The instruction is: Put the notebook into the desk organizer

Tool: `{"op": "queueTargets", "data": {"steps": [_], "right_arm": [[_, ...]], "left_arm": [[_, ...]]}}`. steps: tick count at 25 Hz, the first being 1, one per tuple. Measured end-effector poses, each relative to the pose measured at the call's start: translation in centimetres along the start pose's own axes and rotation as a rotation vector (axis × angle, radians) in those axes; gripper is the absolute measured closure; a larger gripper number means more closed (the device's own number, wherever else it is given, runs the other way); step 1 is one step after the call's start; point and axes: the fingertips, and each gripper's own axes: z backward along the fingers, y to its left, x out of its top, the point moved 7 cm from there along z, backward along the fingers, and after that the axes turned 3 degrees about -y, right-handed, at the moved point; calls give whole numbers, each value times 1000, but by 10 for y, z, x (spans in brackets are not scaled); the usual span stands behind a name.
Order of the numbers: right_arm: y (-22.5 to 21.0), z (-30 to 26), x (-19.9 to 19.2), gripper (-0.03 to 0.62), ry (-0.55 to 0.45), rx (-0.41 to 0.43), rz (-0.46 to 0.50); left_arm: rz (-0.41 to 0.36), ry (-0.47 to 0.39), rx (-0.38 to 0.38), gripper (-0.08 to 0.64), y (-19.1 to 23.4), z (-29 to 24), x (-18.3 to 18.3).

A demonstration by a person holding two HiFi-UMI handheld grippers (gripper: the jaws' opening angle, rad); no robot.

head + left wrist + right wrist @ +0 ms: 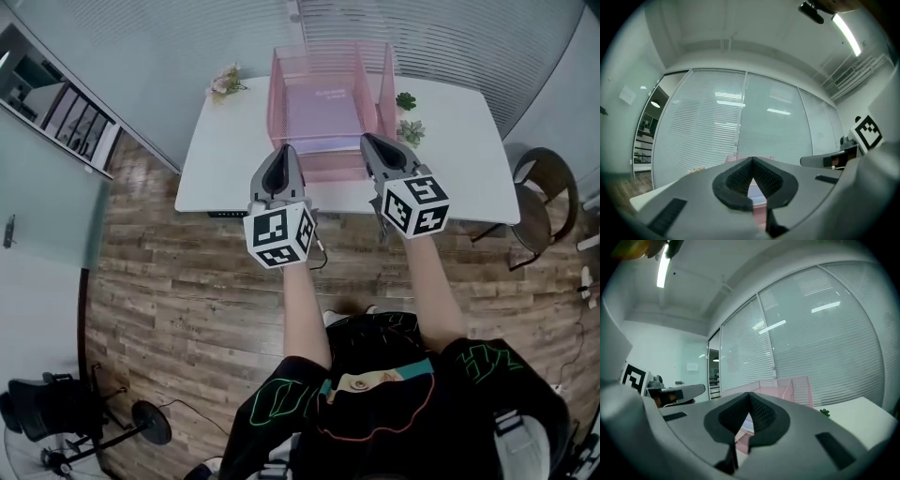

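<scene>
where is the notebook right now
In the head view the notebook lies flat inside the pink organizer at the middle of the white table, left of the small green plants.

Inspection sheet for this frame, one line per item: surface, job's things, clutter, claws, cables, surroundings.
Surface: white table, standing on a wood floor.
Job's things: pink mesh organizer at the table's far middle; notebook lies flat inside it.
Clutter: flowers left of the organizer; small plants to its right.
Claws: left claw and right claw both shut and empty, held over the table's near edge, pointing toward the organizer.
Cables: thin loop hanging by the left claw; nothing seen on the table.
Surroundings: blinds behind the table, chair at right, black stand on the floor at left.
</scene>
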Motion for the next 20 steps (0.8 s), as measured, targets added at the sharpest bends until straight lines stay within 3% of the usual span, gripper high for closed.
{"op": "queueTargets", "data": {"steps": [20], "right_arm": [[11, 26, 6, 591, -25, 1, 99]], "left_arm": [[-24, 23, 81, 564, -6, 26, -2]]}}
